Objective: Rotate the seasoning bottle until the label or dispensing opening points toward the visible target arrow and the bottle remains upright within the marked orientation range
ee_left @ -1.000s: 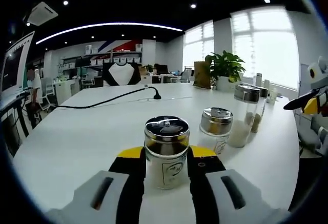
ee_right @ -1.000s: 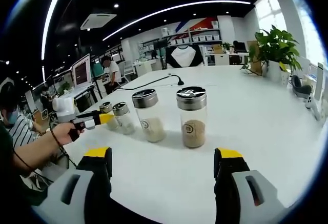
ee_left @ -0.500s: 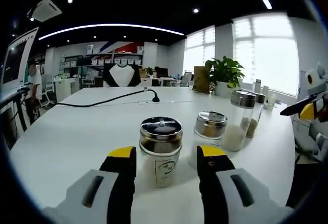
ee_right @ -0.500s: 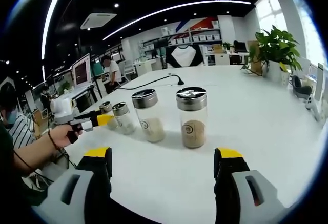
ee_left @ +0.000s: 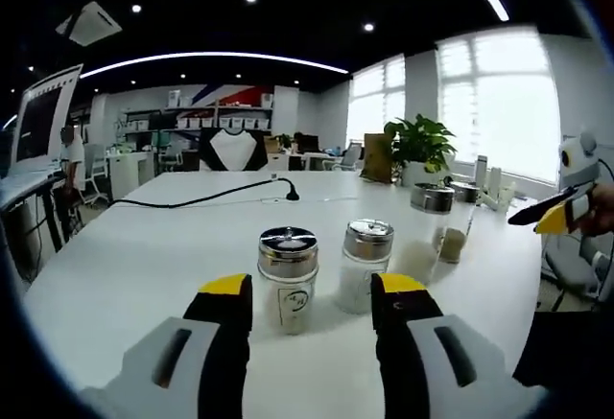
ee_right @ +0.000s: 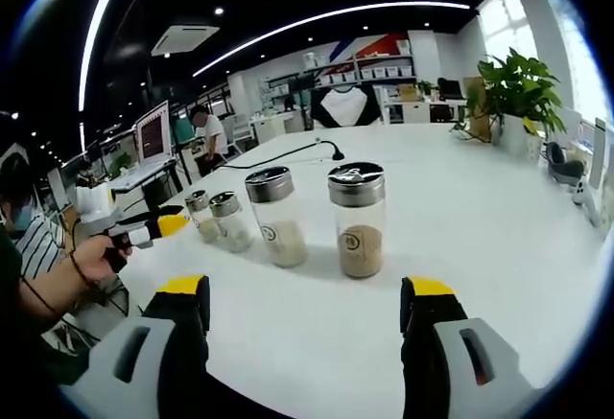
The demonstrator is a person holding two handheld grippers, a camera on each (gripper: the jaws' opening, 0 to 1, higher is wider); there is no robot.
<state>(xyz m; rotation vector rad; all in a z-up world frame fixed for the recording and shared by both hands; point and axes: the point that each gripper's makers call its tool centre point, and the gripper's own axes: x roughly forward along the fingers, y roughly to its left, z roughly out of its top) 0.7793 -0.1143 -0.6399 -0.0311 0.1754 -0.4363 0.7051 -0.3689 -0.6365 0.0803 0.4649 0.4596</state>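
Four chrome-lidded seasoning bottles stand upright in a row on the white table point(ee_left: 115, 266). The nearest short bottle point(ee_left: 287, 279) stands just beyond my left gripper point(ee_left: 312, 287), which is open with nothing between its jaws. A second short bottle point(ee_left: 366, 266) and two tall ones point(ee_left: 428, 227) follow to the right. My right gripper point(ee_right: 305, 290) is open and well short of the tall bottle of brown powder point(ee_right: 357, 220). Left of it come the tall bottle of white powder point(ee_right: 273, 216) and the short bottles point(ee_right: 228, 220). A hand holds the left gripper point(ee_right: 144, 230) at that end.
A black cable point(ee_left: 201, 195) runs across the far side of the table. A potted plant point(ee_left: 420, 141) stands at the far right corner, with small items beside it. Desks, shelves, a monitor point(ee_left: 43, 117) and a standing person point(ee_right: 206, 136) are beyond the table.
My left gripper let go of the nearest short bottle, opened and drew back from it; the bottle stays upright. The right gripper has held still.
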